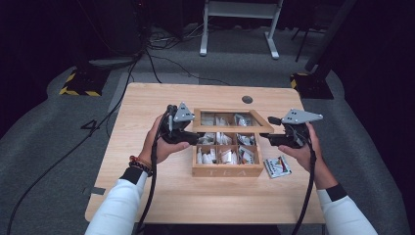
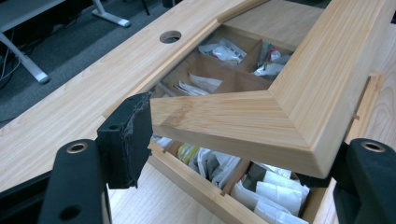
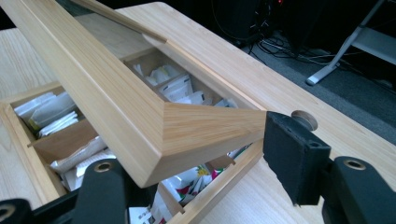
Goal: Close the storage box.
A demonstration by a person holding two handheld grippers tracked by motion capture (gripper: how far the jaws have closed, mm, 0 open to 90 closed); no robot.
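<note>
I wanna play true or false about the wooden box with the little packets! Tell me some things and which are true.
1. The lid of the box is lifted partway. True.
2. The box is empty. False: its compartments hold tea packets.
3. One loose packet lies on the table right of the box. True.
4. Both grippers are at the same lid corner. False: the left gripper and the right gripper are at opposite front corners.

The wooden box (image 1: 227,171) bears the word "TEA" on its front wall.
</note>
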